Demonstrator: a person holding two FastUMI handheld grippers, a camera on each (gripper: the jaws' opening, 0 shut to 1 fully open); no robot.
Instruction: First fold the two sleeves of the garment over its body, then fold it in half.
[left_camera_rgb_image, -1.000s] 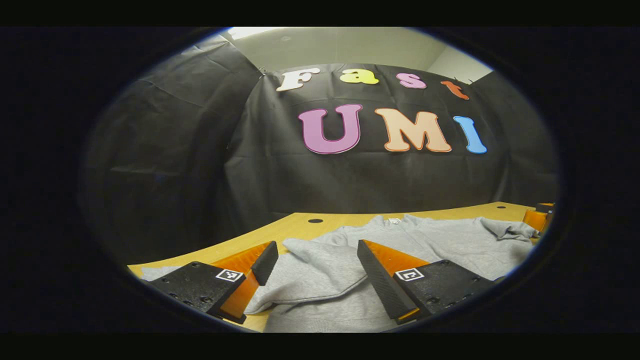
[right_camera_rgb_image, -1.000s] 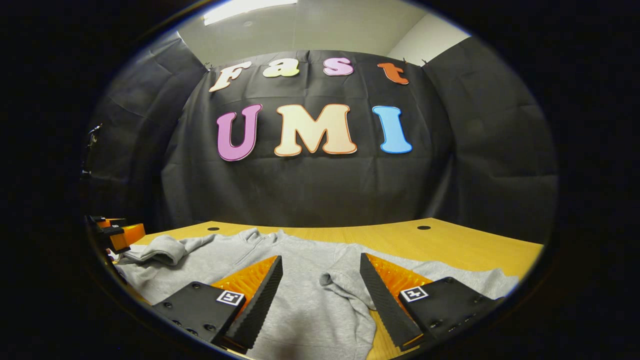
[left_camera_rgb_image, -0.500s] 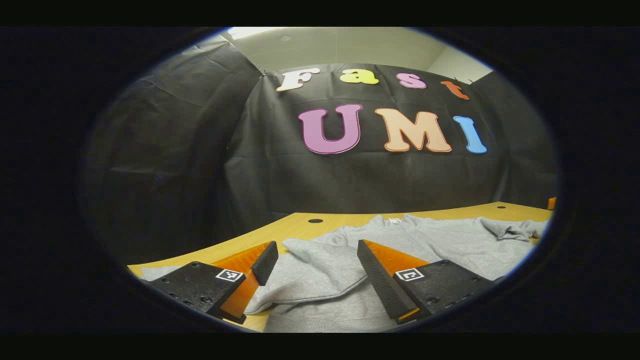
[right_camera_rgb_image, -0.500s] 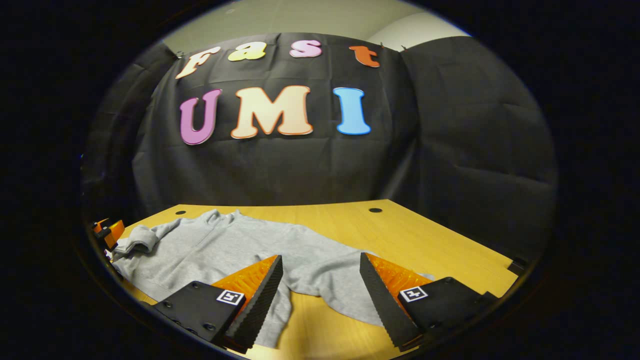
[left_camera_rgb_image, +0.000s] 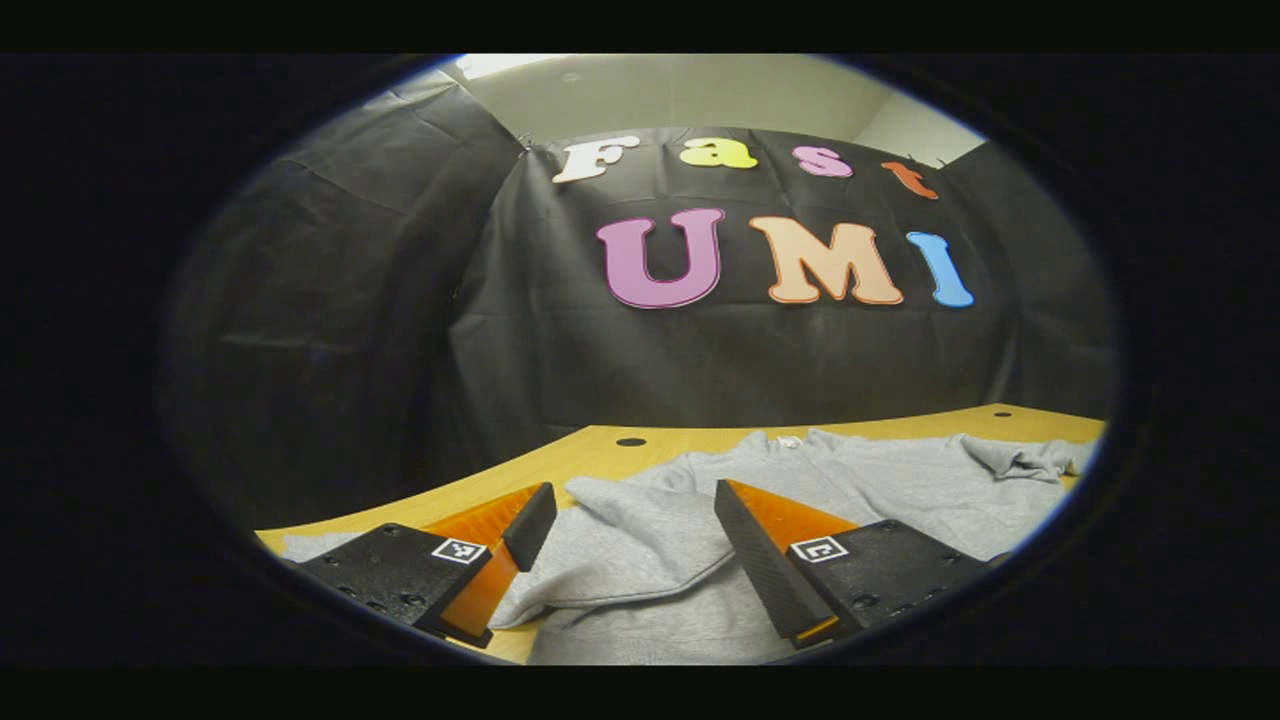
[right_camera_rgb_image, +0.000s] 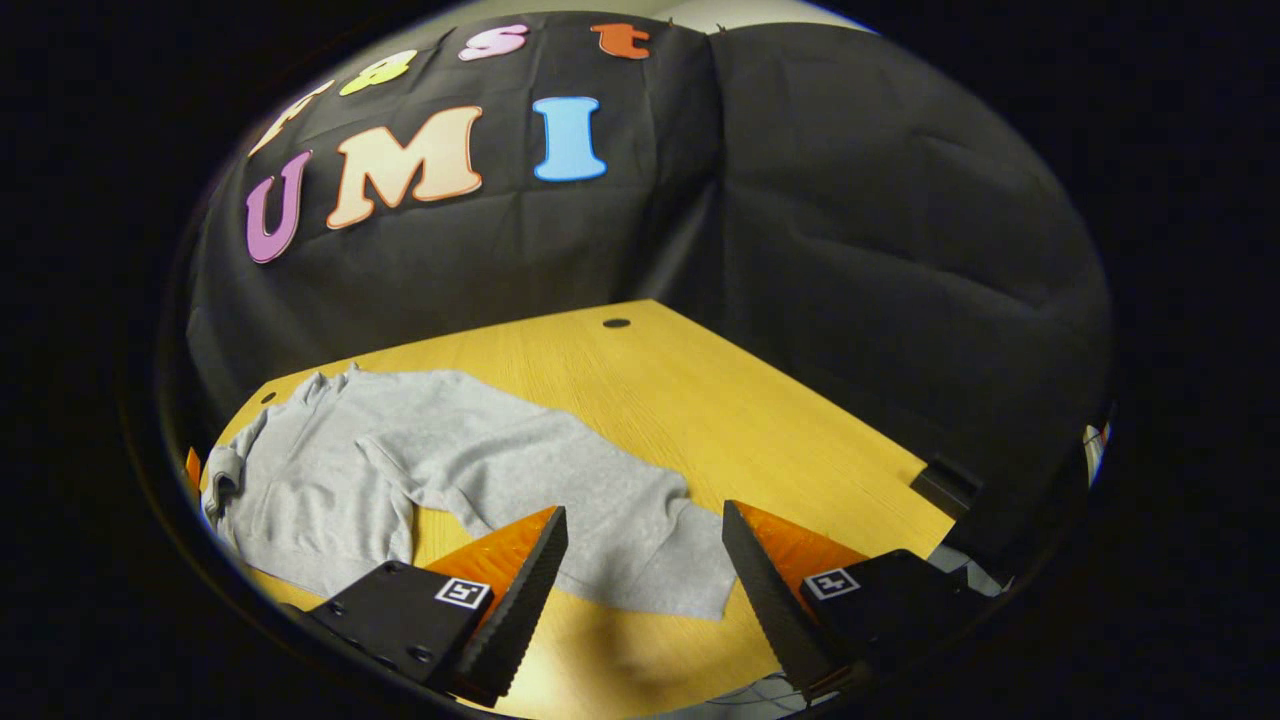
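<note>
The garment (right_camera_rgb_image: 340, 470), a soft grey sweatshirt of matte knit, lies spread on the pale wood-grain surface (right_camera_rgb_image: 700, 400). In the right gripper view one sleeve (right_camera_rgb_image: 620, 520) stretches flat toward the right gripper (right_camera_rgb_image: 640, 560), its cuff end lying between the wide-open jaws, which grip nothing. In the left gripper view a folded sleeve (left_camera_rgb_image: 630, 540) lies between the left gripper (left_camera_rgb_image: 625, 540) jaws, also spread apart and empty.

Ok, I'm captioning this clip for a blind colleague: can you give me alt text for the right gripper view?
The open right gripper hangs above the cuff end of a grey sweatshirt's sleeve, which lies stretched out flat on a wooden table. The sweatshirt's body lies farther off to the left, and black cloth walls the booth behind.
</note>
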